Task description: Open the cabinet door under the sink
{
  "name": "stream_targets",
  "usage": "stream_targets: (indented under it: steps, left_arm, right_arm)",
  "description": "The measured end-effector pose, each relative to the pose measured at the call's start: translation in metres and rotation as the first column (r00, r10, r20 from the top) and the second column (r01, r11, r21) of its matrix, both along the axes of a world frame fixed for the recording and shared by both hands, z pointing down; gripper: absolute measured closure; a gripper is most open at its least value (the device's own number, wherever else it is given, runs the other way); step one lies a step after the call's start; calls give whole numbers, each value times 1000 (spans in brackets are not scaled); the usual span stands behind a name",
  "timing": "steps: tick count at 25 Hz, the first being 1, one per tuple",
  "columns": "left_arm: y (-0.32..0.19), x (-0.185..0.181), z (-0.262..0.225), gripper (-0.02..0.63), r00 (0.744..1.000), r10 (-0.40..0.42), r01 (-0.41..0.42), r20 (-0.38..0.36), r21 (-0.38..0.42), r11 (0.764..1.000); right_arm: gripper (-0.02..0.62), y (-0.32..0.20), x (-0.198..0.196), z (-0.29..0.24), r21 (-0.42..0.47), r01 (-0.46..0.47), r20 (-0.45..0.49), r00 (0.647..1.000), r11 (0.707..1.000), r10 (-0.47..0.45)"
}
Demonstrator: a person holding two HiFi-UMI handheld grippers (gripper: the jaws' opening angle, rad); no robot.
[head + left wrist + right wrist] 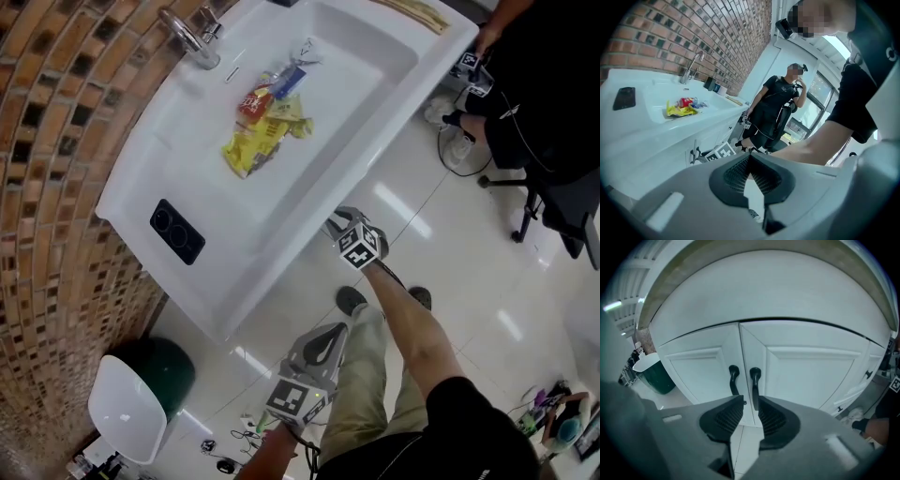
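A washroom or kitchen corner is indicated by a white sink [375,56] with a tap [187,36] against a mosaic-tiled wall [56,141]. White cabinet doors [787,371] are fitted beneath it, and a glossy tiled floor [469,281] is laid.

Left claw [749,156] closed; right claw [751,401] parted

Head view looks down into the sink [366,66], left gripper view across it; the right's faces cabinet doors [806,371].

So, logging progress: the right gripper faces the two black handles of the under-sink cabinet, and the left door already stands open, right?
Not open: the right gripper view shows the left door closed, flush with the right door. The right gripper does face the left black handle and the right black handle.
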State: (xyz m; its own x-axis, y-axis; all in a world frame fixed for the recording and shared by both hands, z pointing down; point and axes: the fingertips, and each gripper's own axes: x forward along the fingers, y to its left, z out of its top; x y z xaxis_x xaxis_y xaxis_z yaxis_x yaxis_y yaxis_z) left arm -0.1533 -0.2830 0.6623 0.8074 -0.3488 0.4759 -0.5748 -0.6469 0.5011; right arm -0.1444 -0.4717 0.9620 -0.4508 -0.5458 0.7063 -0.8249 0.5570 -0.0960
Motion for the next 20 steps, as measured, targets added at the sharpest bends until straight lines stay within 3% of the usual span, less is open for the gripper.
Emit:
stream_targets:
  steps: [8, 10, 20]
  left_arm:
    - [-6, -11, 8, 591, 1000, 19, -19, -2, -14, 1000]
    - [-9, -14, 10, 591, 1000, 11, -11, 2, -16, 1000]
    - [1, -14, 12, 591, 1000, 8, -8, 16, -24, 1000]
  right_arm:
    - [514, -20, -5, 6, 14, -34, -27, 999, 999, 35]
    - [552, -23, -4, 7, 17, -38, -38, 999, 999, 38]
    - [557, -12, 2, 8, 13, -43, -51, 998, 999, 44]
